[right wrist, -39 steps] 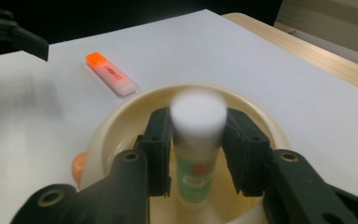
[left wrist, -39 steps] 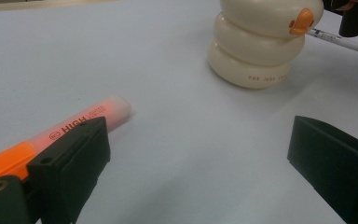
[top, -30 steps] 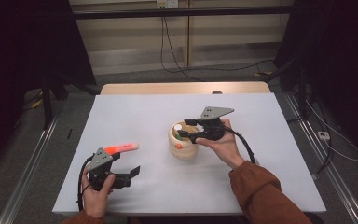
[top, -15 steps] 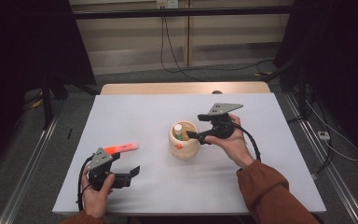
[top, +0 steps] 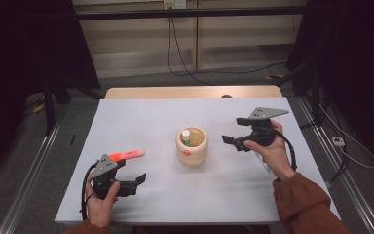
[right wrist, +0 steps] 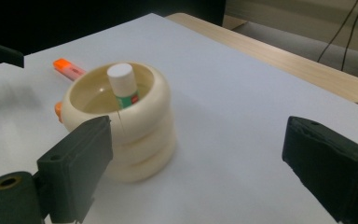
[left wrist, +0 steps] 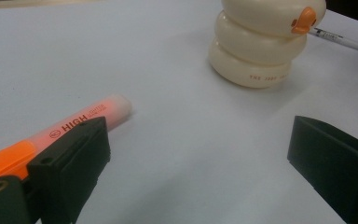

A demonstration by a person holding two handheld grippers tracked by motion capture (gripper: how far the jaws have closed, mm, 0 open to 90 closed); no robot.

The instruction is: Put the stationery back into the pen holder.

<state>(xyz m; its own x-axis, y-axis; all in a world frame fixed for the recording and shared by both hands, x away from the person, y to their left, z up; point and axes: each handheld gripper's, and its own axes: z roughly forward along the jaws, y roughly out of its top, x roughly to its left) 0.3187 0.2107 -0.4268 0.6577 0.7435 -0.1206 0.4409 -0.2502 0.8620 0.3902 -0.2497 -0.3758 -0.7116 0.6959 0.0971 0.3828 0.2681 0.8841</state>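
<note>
A cream, ringed holder (top: 192,145) is seen at the centre of the high view, standing upright on the white desk (top: 151,112), with a white-capped glue stick (top: 186,136) standing inside it. The right claw (top: 234,132) is held right of centre in the high view, near the holder but apart from it; its jaws are spread wide and nothing is gripped between them. In the right gripper view the holder (right wrist: 130,126) is shown at left centre, behind the left jaw, with the glue stick (right wrist: 122,84) leaning within. The left claw (top: 132,172) is held at the lower left of the high view, its jaws likewise wide apart and empty. An orange highlighter (top: 126,155) is laid flat on the desk just beside it, and in the left gripper view the highlighter (left wrist: 74,126) is partly hidden behind the left jaw. A clear pen (left wrist: 340,39) is seen at the upper right of that view, behind the holder.
</note>
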